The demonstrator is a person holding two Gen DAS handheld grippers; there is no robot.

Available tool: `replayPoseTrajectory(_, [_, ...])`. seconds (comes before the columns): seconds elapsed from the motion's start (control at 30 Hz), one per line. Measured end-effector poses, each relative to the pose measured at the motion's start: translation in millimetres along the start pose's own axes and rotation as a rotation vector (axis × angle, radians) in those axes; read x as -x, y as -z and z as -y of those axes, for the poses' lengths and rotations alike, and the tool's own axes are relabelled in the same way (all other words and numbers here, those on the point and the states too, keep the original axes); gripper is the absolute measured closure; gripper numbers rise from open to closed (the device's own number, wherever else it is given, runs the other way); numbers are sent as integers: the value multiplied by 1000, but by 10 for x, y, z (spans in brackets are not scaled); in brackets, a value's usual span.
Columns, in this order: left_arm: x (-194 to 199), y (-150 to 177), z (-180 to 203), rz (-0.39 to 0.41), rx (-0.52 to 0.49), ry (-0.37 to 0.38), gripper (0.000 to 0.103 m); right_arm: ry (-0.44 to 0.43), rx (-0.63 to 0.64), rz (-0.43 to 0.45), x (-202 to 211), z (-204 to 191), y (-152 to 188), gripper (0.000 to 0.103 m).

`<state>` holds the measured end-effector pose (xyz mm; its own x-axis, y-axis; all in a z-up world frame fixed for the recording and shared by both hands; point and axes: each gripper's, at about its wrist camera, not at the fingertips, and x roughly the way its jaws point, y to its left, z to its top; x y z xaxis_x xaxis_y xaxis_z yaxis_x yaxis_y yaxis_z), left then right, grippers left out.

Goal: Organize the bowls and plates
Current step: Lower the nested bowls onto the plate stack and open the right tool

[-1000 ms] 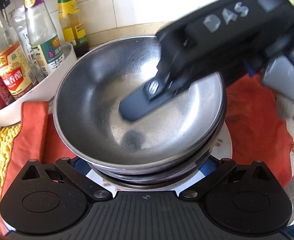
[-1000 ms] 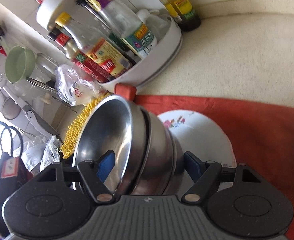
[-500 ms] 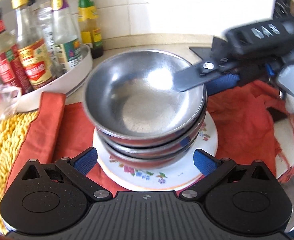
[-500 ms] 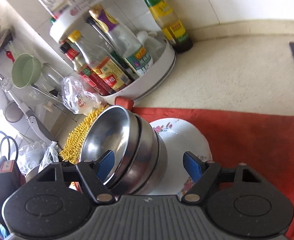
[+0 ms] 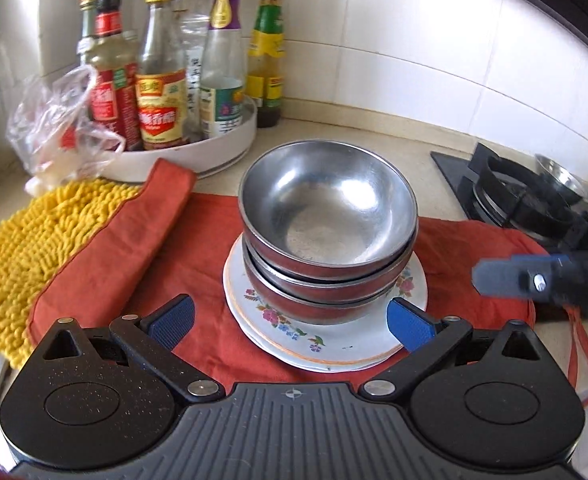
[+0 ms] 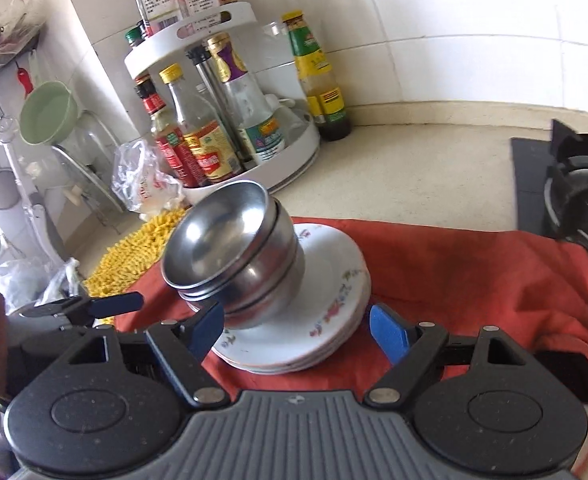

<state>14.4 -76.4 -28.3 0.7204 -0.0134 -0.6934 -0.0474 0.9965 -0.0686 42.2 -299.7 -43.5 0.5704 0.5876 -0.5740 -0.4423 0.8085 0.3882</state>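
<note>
The steel bowls [image 5: 327, 236] sit nested in one stack on the flowered plates [image 5: 325, 344], themselves piled on the red cloth [image 5: 198, 280] over the table [image 6: 413, 168]. The sorting looks essentially done; no loose bowl or plate shows anywhere else. The left gripper [image 5: 290, 320] hangs near the stack with its jaws spread wide, empty and touching nothing. The right gripper [image 6: 294, 328] has just been opening its jaws; they stand apart, nothing between them, clear of the bowls.
</note>
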Motion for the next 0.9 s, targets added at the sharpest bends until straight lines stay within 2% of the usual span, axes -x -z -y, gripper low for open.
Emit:
replayPoseTrajectory(0.1, [0,2,-12,-6,44,-24,0,61,-17,7,32,-27,77,22])
replayPoseTrajectory(0.2, [17,25,-23,-13,66,-17,0,140,0,29,29,-105,151,22])
replayPoseTrajectory(0.4, [78,73,-45,-20,57,-30,0,222,-60,40,38,-207,266,22])
replayPoseTrajectory(0.67, [191,163,-101,-23,48,-19,0,296,-87,62,115,-400,414,21])
replayPoseTrajectory(0.9, [266,229,-89,-25,26,-44,1,295,-128,70,172,-531,521,21])
